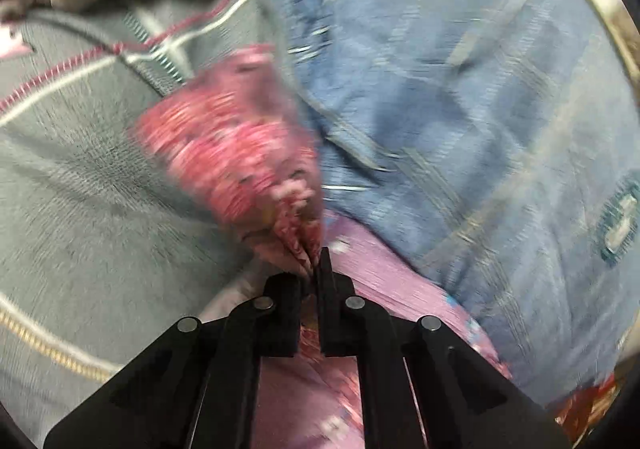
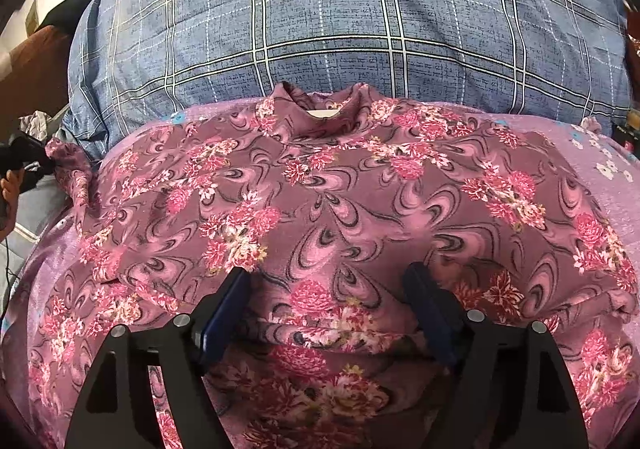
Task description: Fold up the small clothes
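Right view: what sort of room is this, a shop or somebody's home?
Most likely a bedroom at home. The floral top lies spread on a pink sheet, with a big blue plaid pillow behind it, as on a bed.

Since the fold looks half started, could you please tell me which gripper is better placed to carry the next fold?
Left, probably. The left gripper is shut on a bunched part of the pink floral fabric top, while the right gripper hovers open over its middle, gripping nothing.

- Your left gripper [image 1: 314, 273]: matte black linkage arms, round silver pivot pins.
- Your right gripper [image 2: 326, 281]: same black arms, dark blue finger pads [image 2: 228, 309].
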